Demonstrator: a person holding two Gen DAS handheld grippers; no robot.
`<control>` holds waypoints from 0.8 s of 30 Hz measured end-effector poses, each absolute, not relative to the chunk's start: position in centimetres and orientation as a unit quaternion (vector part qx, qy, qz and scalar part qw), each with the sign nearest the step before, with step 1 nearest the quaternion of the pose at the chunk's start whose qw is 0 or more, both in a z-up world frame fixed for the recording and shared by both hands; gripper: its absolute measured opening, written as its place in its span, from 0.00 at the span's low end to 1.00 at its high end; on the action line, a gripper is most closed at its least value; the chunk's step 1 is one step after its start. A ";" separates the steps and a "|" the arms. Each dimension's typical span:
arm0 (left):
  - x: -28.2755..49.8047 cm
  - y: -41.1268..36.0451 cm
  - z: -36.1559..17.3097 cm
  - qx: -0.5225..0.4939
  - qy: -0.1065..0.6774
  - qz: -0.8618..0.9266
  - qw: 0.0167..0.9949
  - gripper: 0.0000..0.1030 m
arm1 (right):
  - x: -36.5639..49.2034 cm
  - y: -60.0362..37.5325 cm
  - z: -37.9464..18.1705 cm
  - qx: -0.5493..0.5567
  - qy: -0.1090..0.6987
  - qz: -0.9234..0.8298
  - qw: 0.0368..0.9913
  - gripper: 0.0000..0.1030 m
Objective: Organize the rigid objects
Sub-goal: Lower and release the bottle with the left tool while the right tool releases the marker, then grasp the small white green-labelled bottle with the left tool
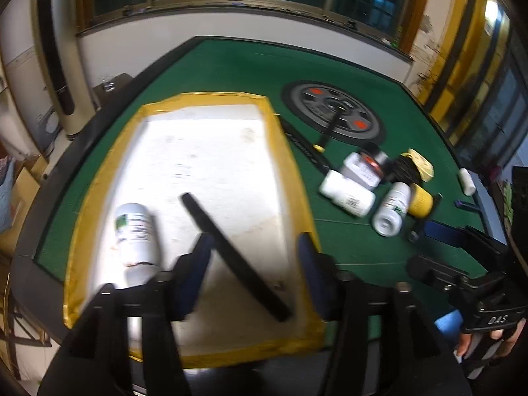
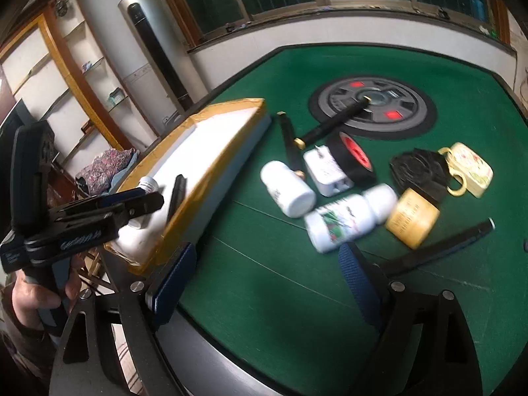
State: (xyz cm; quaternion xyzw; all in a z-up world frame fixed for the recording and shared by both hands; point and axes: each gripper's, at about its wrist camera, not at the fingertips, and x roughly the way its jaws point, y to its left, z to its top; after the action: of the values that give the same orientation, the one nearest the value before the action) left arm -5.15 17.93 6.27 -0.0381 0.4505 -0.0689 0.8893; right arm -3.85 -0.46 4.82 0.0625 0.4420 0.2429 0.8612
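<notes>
Ahead of right gripper [image 2: 267, 280], jaws wide apart, nothing between: white bottle [image 2: 343, 221] just beyond fingertips, long axis crosswise, slanting up-right. Left gripper [image 1: 255, 274] also parted, empty, over tray [image 1: 99, 178], black bar [image 1: 234, 260] between jaws. Right hand nearer.

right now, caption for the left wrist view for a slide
Open left tool over the tray holding a white bottle and black bar.
</notes>
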 end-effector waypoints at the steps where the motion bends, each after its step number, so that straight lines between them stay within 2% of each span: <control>1: -5.2 17.3 6.4 -0.037 0.451 -0.079 0.888 0.71 | -3.8 -0.9 4.6 0.066 0.446 0.243 0.859 0.91; 2: -5.3 16.6 6.5 -0.036 0.452 -0.090 0.887 0.71 | -3.9 -1.3 4.5 0.069 0.449 0.243 0.857 0.94; 9: -5.4 11.7 6.4 -0.012 0.470 -0.140 0.872 0.71 | -5.6 -4.5 3.7 0.071 0.445 0.217 0.866 0.94; 10: -5.5 11.1 6.3 -0.006 0.470 -0.141 0.871 0.75 | -5.8 -5.1 3.6 0.074 0.445 0.212 0.867 0.94; 12: -5.7 10.2 6.3 0.012 0.464 -0.139 0.875 0.78 | -6.0 -6.1 3.6 0.080 0.448 0.206 0.866 0.98; 24: -5.2 5.4 7.9 0.038 0.443 -0.211 0.871 0.78 | -6.6 -10.7 2.2 0.117 0.459 0.157 0.866 0.98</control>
State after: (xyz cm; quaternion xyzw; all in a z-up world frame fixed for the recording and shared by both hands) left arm -5.25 5.38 7.95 0.0379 0.4426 -0.2113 0.8706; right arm -6.56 -10.75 2.17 0.1175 0.4591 0.1571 0.8664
